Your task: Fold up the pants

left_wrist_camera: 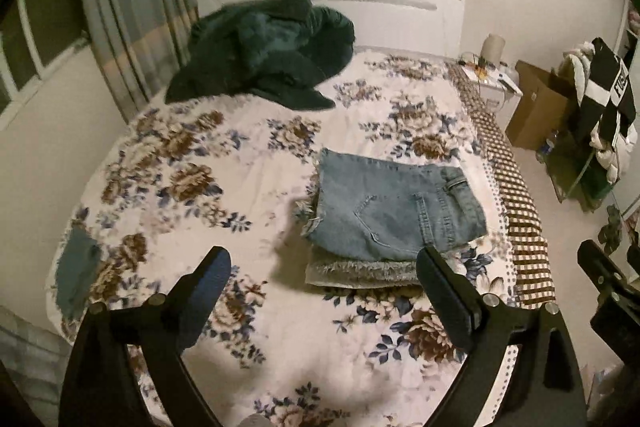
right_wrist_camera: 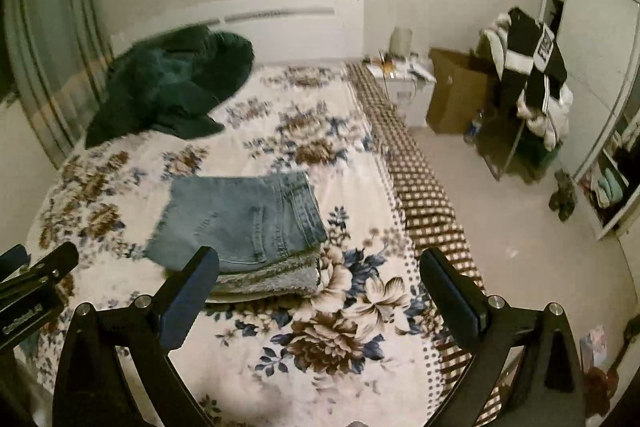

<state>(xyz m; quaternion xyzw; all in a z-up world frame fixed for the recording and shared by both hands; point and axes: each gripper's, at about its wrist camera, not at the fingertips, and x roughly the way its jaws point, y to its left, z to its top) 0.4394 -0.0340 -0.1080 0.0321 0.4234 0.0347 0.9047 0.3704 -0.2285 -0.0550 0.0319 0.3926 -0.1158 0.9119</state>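
Light blue denim pants (left_wrist_camera: 394,205) lie folded into a flat rectangle on the floral bedspread (left_wrist_camera: 192,187), with frayed hems at their left and near edges. They also show in the right wrist view (right_wrist_camera: 244,217). My left gripper (left_wrist_camera: 324,263) is open and empty, held above the bed just short of the pants' near edge. My right gripper (right_wrist_camera: 320,263) is open and empty, to the right of the pants above the bedspread (right_wrist_camera: 320,331). The left gripper shows at the left edge of the right wrist view (right_wrist_camera: 32,279).
A dark green blanket (left_wrist_camera: 264,55) is heaped near the white headboard (left_wrist_camera: 384,7). A checked cover (left_wrist_camera: 516,195) runs along the bed's right edge. Beyond it stand a nightstand (right_wrist_camera: 404,83), a cardboard box (right_wrist_camera: 452,91) and a rack with clothes (right_wrist_camera: 532,67).
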